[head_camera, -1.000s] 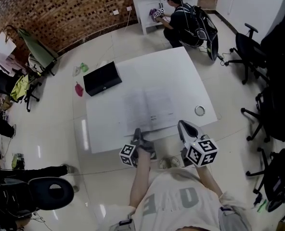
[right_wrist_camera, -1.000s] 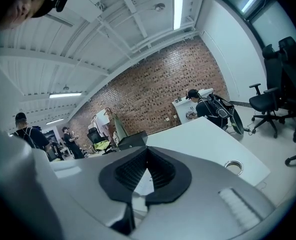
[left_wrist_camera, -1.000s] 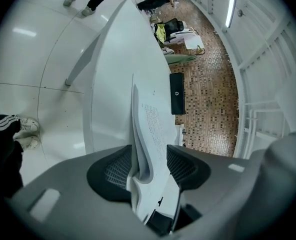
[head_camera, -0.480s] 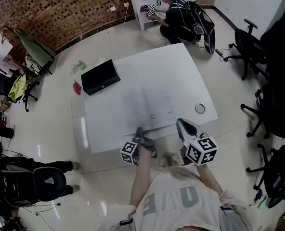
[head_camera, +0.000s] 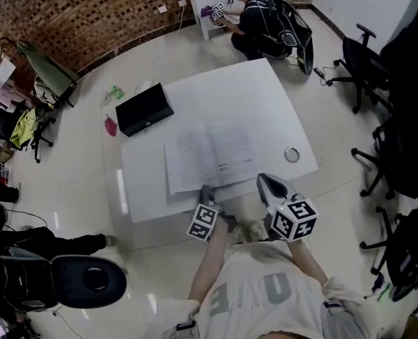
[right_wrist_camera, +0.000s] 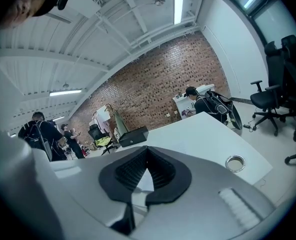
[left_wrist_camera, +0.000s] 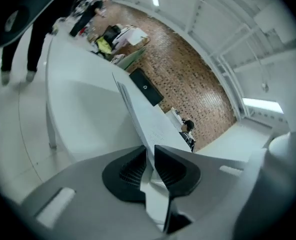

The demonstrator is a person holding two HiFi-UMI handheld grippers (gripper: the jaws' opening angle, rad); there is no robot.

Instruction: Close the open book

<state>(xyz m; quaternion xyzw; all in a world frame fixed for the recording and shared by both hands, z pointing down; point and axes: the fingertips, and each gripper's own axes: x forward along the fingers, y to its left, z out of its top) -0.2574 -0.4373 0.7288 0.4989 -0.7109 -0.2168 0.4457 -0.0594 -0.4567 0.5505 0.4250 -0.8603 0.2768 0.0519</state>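
The open book (head_camera: 209, 154) lies on the white table (head_camera: 265, 97), pages up, near the front edge. My left gripper (head_camera: 207, 191) is at the near edge of the book's left half. In the left gripper view that edge of the book (left_wrist_camera: 138, 114) runs straight between the pads, and my left gripper (left_wrist_camera: 150, 151), whose jaws have just been closing, is shut on it. My right gripper (head_camera: 262, 181) sits by the book's near right corner. In the right gripper view my right gripper (right_wrist_camera: 147, 148) has its tips together, with nothing seen between them.
A black box (head_camera: 145, 109) rests on the table's far left corner and a metal ring (head_camera: 291, 154) near its right edge. A person (head_camera: 255, 20) crouches beyond the table. Office chairs (head_camera: 364, 55) stand at the right, another chair (head_camera: 82, 281) at the near left.
My left gripper has rolled and shut on the book's near edge. The left half of the book now stands out more sharply from the table. The right gripper has stayed put.
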